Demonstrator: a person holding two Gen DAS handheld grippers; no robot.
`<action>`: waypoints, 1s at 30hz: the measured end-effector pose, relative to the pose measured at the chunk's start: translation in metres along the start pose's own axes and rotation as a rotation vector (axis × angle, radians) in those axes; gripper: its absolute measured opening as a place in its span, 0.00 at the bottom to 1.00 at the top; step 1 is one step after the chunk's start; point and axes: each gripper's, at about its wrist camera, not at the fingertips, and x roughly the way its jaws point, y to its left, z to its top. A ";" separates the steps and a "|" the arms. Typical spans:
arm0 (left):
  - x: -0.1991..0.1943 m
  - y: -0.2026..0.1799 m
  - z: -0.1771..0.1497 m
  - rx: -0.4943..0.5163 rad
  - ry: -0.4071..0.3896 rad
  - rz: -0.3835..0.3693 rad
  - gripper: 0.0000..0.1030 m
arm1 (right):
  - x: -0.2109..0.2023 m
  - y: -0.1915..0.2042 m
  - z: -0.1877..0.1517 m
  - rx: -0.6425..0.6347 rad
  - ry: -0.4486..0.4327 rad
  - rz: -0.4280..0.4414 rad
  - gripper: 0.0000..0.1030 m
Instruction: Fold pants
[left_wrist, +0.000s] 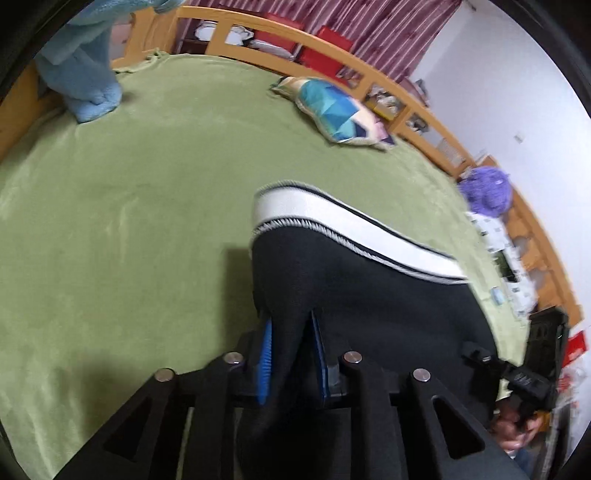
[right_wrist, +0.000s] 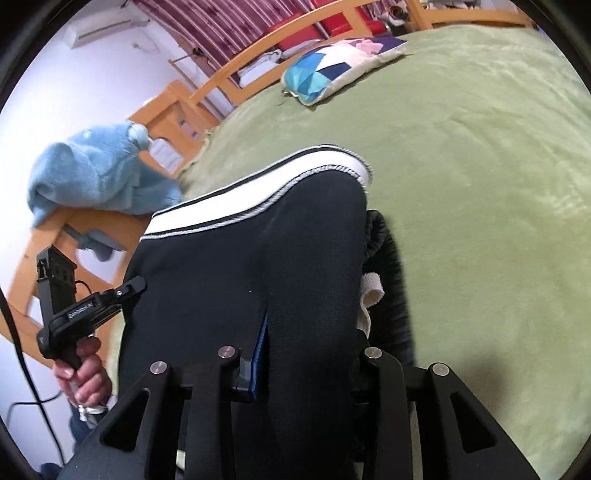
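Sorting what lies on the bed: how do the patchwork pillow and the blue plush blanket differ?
The pillow lies flat on the green bedspread; the blue plush blanket hangs bunched over the wooden bed frame, its end resting on the bedspread. The pillow is patterned in several colours; the blanket is one pale blue. Both are soft items.

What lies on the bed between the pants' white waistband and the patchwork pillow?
Only bare green blanket separates the waistband from the pillow; both wrist views show it.
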 end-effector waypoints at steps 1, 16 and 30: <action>0.000 -0.003 -0.005 0.023 -0.006 0.034 0.20 | 0.002 -0.010 0.000 0.024 0.014 -0.006 0.34; -0.038 -0.034 -0.114 0.124 -0.008 0.154 0.46 | -0.060 0.033 -0.094 -0.201 -0.112 -0.290 0.43; -0.062 -0.016 -0.148 0.148 -0.010 0.137 0.51 | -0.054 0.034 -0.123 -0.138 -0.117 -0.276 0.43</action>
